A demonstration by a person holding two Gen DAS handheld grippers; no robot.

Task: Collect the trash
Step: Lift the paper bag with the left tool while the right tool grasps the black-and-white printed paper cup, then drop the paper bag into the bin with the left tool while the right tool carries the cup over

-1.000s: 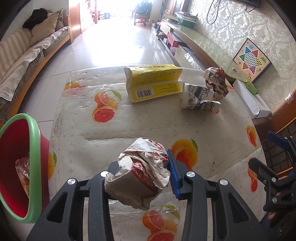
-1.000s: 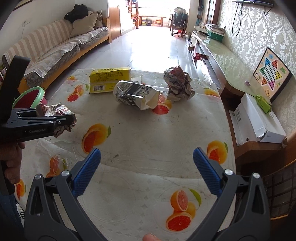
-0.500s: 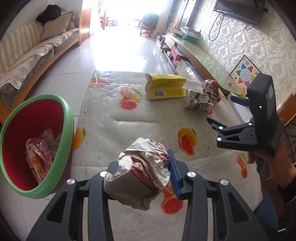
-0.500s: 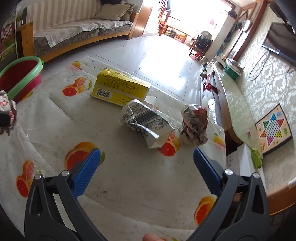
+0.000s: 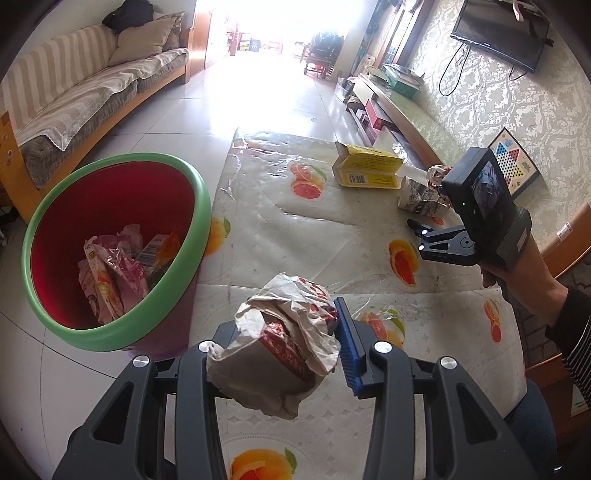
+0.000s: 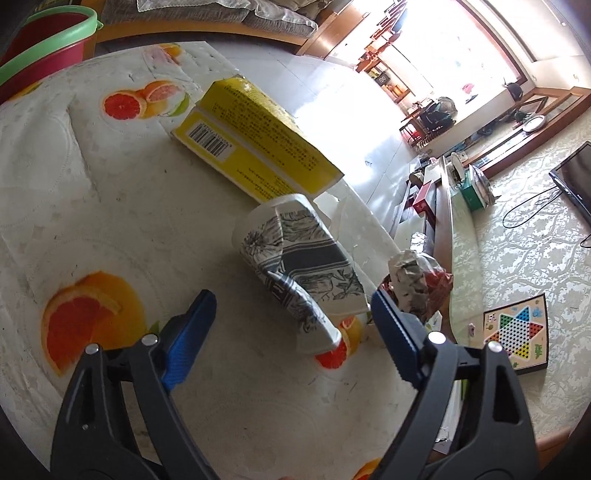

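Observation:
My left gripper (image 5: 284,332) is shut on a crumpled paper wrapper (image 5: 280,347), held above the table's left edge beside the red bin with a green rim (image 5: 107,338). Several wrappers lie in the bin. My right gripper (image 6: 293,302) hangs low over a squashed patterned carton (image 6: 299,258). Its jaws are closing, with the carton's near end between the blue pads (image 6: 192,325) and untouched by them. The left wrist view shows this gripper (image 5: 417,229) from the side, held by a hand (image 5: 517,273). A yellow box (image 6: 255,147) and a crumpled foil ball (image 6: 413,280) lie close by.
The table wears a fruit-print cloth (image 5: 295,229). The bin (image 6: 48,33) stands on the tiled floor off the table's left side. A sofa (image 5: 74,103) runs along the left wall, a low TV bench (image 5: 399,107) along the right, with a checkers board (image 6: 517,332).
My left gripper carried the wrapper leftward until the bin came fully beside it. My right gripper rolled, sank toward the patterned carton, and its jaws narrowed around it.

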